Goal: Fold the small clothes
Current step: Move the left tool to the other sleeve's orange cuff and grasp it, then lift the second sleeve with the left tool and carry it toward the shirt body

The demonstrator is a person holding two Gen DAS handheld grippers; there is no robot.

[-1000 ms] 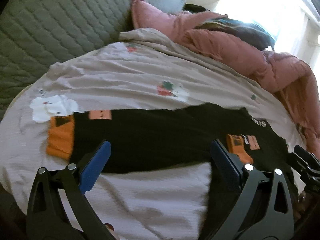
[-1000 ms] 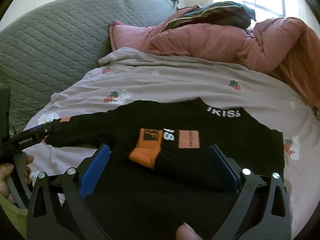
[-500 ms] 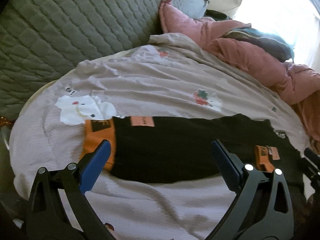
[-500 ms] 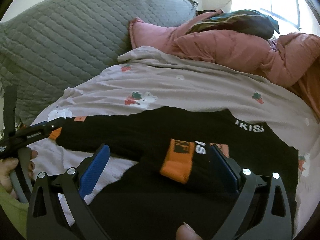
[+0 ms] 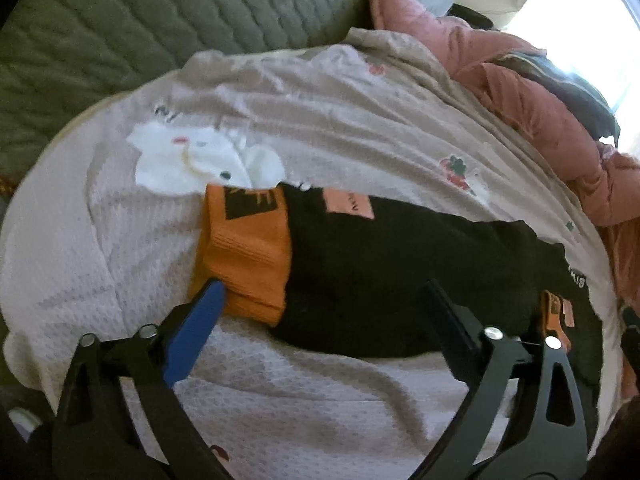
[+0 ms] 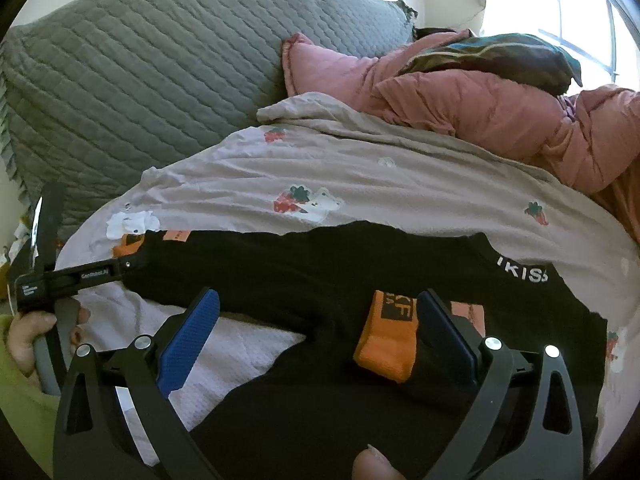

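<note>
Left wrist view shows one black sweater (image 5: 400,276) spread flat on a bed, on a pale bedspread (image 5: 320,120) printed with strawberries and a white cartoon figure. It has two orange cuffs: one (image 5: 244,256) lies at the end of the sleeve stretched out sideways, the other (image 6: 386,336) lies folded over the body of the sweater. The left tool (image 5: 320,304) has its jaws wide apart and closing, with the blue pad touching the edge of the outstretched cuff and the sleeve lying between the pads, not yet pinched.

In the right wrist view, the right tool (image 6: 318,316) stands wide apart over the sweater body, its dark pad just beside the folded cuff, gripping nothing. White letters at the collar read "IKISS"; black block letters on the cuff look like "KF"; small pink patches carry writing too small to read. The left tool's body reads "GenRobot.AI".

Behind the bed lie one grey quilted cover (image 6: 160,60), a pink padded quilt (image 6: 460,100) and a dark striped cushion (image 6: 500,56).
</note>
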